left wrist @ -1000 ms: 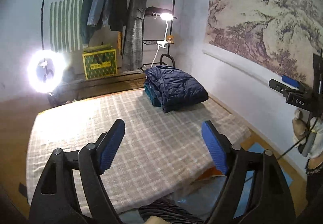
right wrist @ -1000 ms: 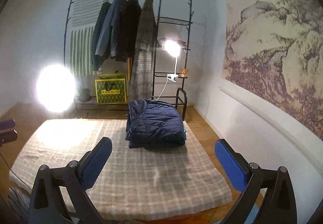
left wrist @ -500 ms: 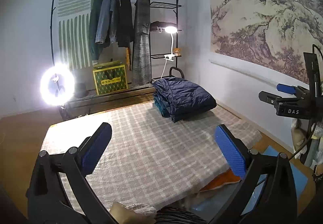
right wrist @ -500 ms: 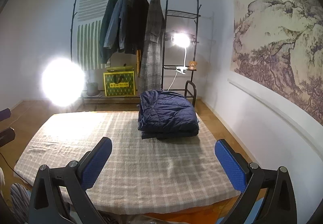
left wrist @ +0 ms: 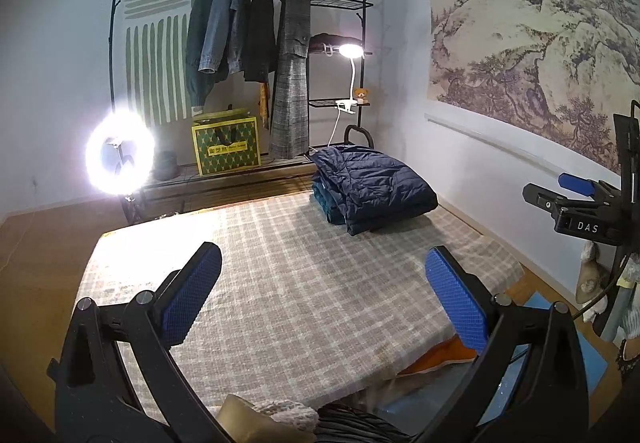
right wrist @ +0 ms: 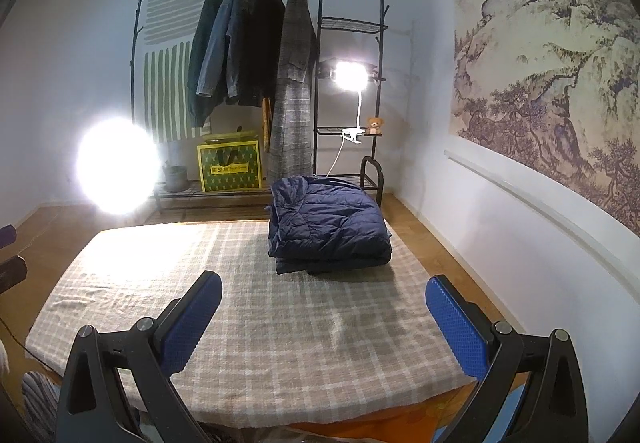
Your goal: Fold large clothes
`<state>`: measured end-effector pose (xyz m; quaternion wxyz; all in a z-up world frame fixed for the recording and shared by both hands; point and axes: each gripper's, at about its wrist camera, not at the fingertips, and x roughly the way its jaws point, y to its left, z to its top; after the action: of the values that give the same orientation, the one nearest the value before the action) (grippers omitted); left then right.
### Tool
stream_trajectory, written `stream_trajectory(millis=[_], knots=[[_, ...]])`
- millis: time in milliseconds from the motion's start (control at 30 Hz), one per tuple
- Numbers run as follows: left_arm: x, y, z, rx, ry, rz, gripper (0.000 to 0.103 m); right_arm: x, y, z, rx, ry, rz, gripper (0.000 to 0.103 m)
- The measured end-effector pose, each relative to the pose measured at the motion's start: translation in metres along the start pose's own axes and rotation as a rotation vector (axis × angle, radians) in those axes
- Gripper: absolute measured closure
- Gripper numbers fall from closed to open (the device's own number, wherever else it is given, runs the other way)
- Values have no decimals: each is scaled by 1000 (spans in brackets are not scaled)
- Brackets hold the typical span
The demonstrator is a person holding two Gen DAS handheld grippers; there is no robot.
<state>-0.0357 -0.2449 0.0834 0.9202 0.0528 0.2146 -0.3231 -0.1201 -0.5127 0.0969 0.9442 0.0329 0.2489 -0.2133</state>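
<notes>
A folded navy puffer jacket [left wrist: 376,187] [right wrist: 328,223] lies on top of a folded teal garment [left wrist: 326,199] at the far right corner of the checked table cloth [left wrist: 280,283] [right wrist: 260,307]. My left gripper [left wrist: 322,283] hangs open over the near part of the cloth, nothing between its blue pads. My right gripper [right wrist: 322,309] also stands open and empty, short of the jacket pile. The right gripper [left wrist: 576,199] shows side-on at the right edge of the left wrist view.
A black clothes rack [left wrist: 248,43] with several hanging coats stands behind the table, with a yellow-green bag [left wrist: 226,147] beneath it. A ring light [left wrist: 120,155] glares at left and a clip lamp [left wrist: 351,51] at the rack. Striped and beige cloth [left wrist: 280,415] lies at the near edge.
My left gripper's jaws have spread wider and its view has tilted up a little. My right gripper has sunk slightly toward the table; the jacket pile has not moved.
</notes>
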Motion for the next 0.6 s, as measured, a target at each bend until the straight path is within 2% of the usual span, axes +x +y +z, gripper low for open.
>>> stream_trajectory(millis=[600], knots=[[-2, 2, -2, 11, -7, 3, 0, -1, 2, -2, 4, -4, -2, 0]])
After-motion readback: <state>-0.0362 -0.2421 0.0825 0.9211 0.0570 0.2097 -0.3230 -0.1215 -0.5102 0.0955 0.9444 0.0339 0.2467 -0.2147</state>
